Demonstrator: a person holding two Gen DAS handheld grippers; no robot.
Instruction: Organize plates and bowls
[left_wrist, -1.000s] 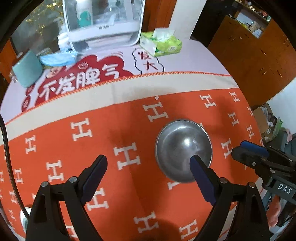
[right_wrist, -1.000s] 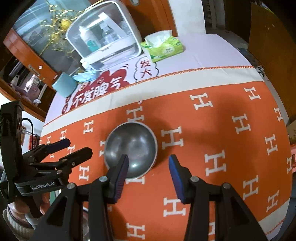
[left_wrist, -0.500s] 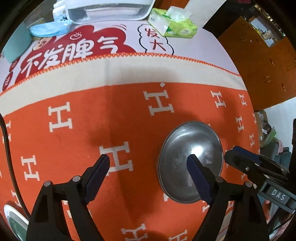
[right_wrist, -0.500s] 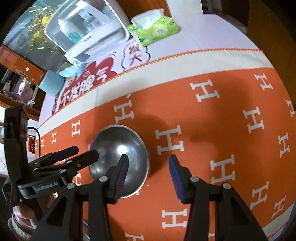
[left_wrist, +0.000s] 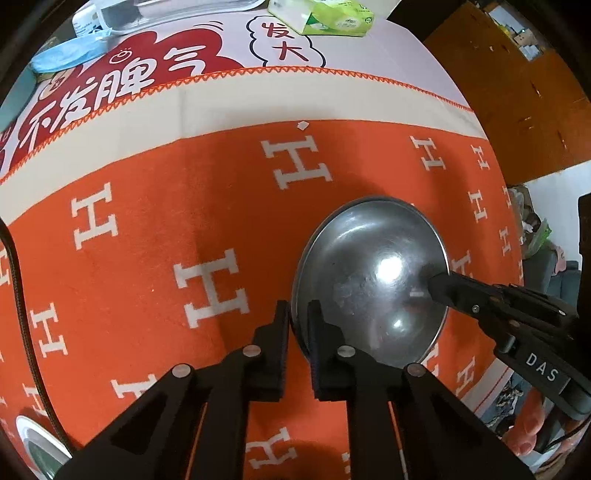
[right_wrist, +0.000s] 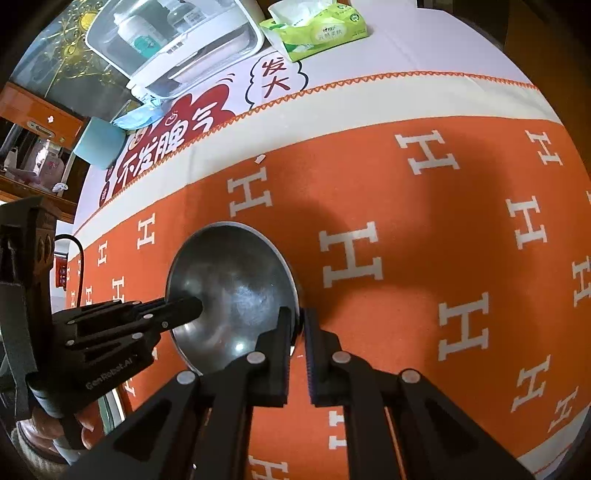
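A steel bowl (left_wrist: 373, 280) sits on the orange H-patterned cloth (left_wrist: 147, 221); it also shows in the right wrist view (right_wrist: 232, 284). My left gripper (left_wrist: 298, 317) is shut on the bowl's left rim. My right gripper (right_wrist: 300, 325) is shut on the bowl's right rim. Each gripper shows in the other's view, the right one (left_wrist: 436, 284) and the left one (right_wrist: 192, 308), at opposite edges of the bowl. A white plate with a green centre (left_wrist: 37, 446) peeks in at the lower left of the left wrist view.
At the back of the table stand a clear storage box (right_wrist: 173, 48), a green tissue pack (right_wrist: 317, 29), a blue face mask (left_wrist: 66, 55) and a teal cup (right_wrist: 98, 142). Wooden cabinets (left_wrist: 524, 92) stand beyond the table's right edge.
Both grippers have moved in to the bowl and closed on its rim from opposite sides; they were open half a second ago.
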